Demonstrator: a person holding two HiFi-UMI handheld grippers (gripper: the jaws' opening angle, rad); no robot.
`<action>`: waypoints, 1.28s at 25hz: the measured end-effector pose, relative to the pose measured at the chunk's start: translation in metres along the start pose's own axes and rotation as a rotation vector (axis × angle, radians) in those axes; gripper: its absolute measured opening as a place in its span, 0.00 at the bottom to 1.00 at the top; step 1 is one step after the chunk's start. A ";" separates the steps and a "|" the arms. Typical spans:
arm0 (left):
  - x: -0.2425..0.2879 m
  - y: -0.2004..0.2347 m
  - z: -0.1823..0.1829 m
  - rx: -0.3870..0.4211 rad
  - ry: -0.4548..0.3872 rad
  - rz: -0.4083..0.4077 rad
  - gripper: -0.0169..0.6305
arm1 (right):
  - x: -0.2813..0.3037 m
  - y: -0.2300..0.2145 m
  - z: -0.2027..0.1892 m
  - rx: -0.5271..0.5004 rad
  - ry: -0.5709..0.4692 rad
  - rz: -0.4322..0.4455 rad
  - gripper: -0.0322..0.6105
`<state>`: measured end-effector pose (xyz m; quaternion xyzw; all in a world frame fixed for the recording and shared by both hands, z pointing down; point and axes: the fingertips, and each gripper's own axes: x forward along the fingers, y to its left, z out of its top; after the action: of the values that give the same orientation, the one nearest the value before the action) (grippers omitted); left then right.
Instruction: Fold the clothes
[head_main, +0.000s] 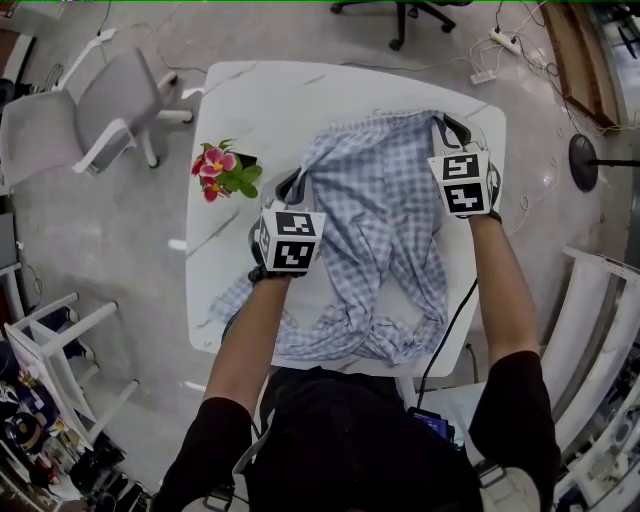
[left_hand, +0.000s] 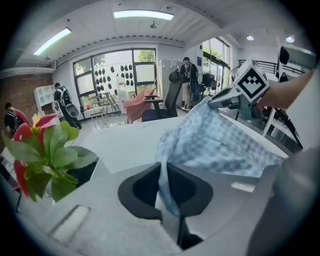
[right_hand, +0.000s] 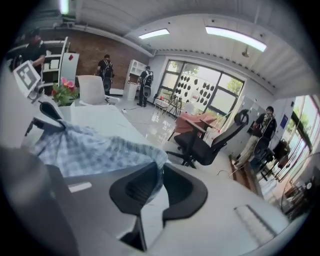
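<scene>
Person's left forearm (head_main: 250, 330) and right forearm (head_main: 505, 300), in black short sleeves, reach up from the lower edge of the head view to the two tongs.

Item 1: shirt (head_main: 385, 215). Pale blue-and-white check, thin cloth, creased. The far edge is lifted and drawn out between the tongs. The rest trails back toward the person in loose folds, with the sleeves bunched at the near edge of the tabletop.

Item 2: left tongs (head_main: 290, 185). Clenched on one end of the shirt's raised edge. In the left gripper view a strip of the checked cloth (left_hand: 220, 145) runs down through the pinched jaws (left_hand: 162, 172).

Item 3: right tongs (head_main: 448, 128). Clenched on the other end of that edge. In the right gripper view the cloth (right_hand: 95, 150) is nipped between the jaws (right_hand: 160, 182).

Item 4: tabletop (head_main: 260, 110). White with faint grey veining and rounded corners, bare beyond both tongs.

Item 5: potted plant (head_main: 225, 172). Pink and red flowers with green leaves, just outboard of the left tongs, apart from the shirt.

Item 6: room. Grey floor (head_main: 120, 240). A grey chair (head_main: 100, 115) stands well outboard of the left tongs, and a black office chair (right_hand: 210, 142) beyond the right tongs. Large windows (left_hand: 117, 75), ceiling strip lights and distant standing people appear in both gripper views.
</scene>
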<state>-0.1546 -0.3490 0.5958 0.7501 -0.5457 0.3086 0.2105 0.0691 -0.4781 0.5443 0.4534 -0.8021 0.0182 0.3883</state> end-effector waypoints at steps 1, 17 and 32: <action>0.002 0.000 0.004 -0.004 -0.006 -0.003 0.07 | 0.000 -0.002 0.002 -0.021 -0.005 -0.017 0.12; 0.014 0.005 0.047 0.077 -0.100 0.112 0.07 | -0.004 -0.054 0.008 -0.075 -0.078 -0.215 0.12; 0.019 -0.022 0.061 0.049 -0.065 -0.025 0.41 | 0.011 -0.020 -0.039 0.150 -0.014 0.044 0.41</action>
<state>-0.1156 -0.3950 0.5651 0.7716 -0.5350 0.2946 0.1779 0.1045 -0.4827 0.5719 0.4635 -0.8110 0.0837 0.3470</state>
